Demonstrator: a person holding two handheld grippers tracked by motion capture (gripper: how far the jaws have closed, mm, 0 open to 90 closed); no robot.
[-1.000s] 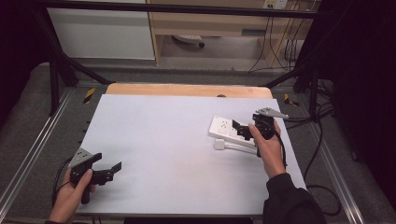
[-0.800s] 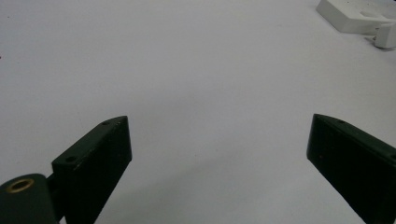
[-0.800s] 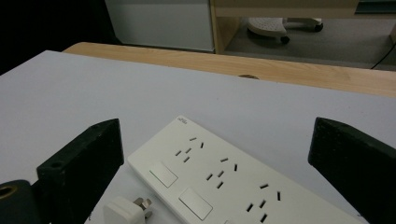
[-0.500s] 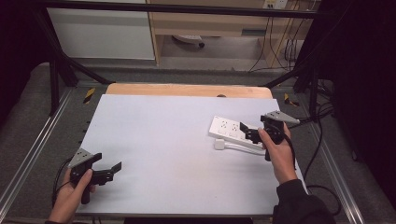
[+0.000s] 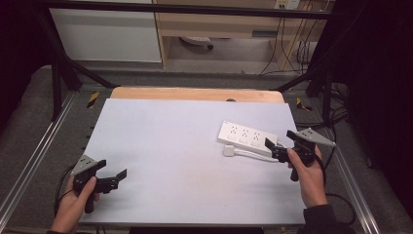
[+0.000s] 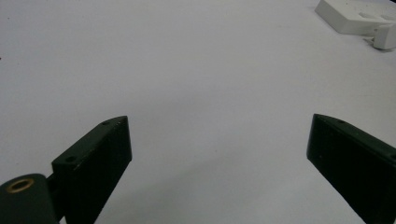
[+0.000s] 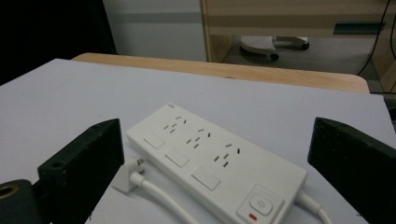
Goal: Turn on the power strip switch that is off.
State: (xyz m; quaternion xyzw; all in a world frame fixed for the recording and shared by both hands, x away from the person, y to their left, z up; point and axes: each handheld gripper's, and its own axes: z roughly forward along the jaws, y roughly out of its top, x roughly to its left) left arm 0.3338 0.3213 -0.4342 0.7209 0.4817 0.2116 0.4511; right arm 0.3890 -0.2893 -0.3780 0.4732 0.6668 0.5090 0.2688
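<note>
White plastic power strip (image 5: 244, 137) lies flat on the right half of the pale worktop (image 5: 170, 146), long side running diagonally, three socket groups up, switch end nearest the right gripper (image 5: 285, 145). Its plug (image 5: 229, 151) rests on the worktop just beside the strip's near edge, white cord (image 5: 253, 155) looping back along that edge toward the switch end.

Nearest: left gripper (image 5: 109, 178) sits low at the near left corner of the worktop, held in the person's left hand (image 5: 80, 192). Jaws wide apart, nothing between them, touching nothing; left gripper view looks over bare surface with the strip far off at the top right (image 6: 355, 14). Well apart from the work.

Farther, right side: right gripper is just short of the strip's switch end, held by the right hand (image 5: 307, 170). Jaws spread wide, empty. In the right gripper view the strip (image 7: 210, 161) lies between and beyond them, power button (image 7: 259, 204) closest, plug (image 7: 128, 175) near the left-side jaw. No contact visible.

Step in hand looks like an approach to grasp the strip or its plug. Doing it well probably means lowering the wide jaws level with the worktop, squaring them across the strip's narrow width rather than its length, and keeping the cord out of the pinch. If the plug is the target, the wrist would need turning toward it first. Closing should be slow, since smooth plastic may slide.
</note>
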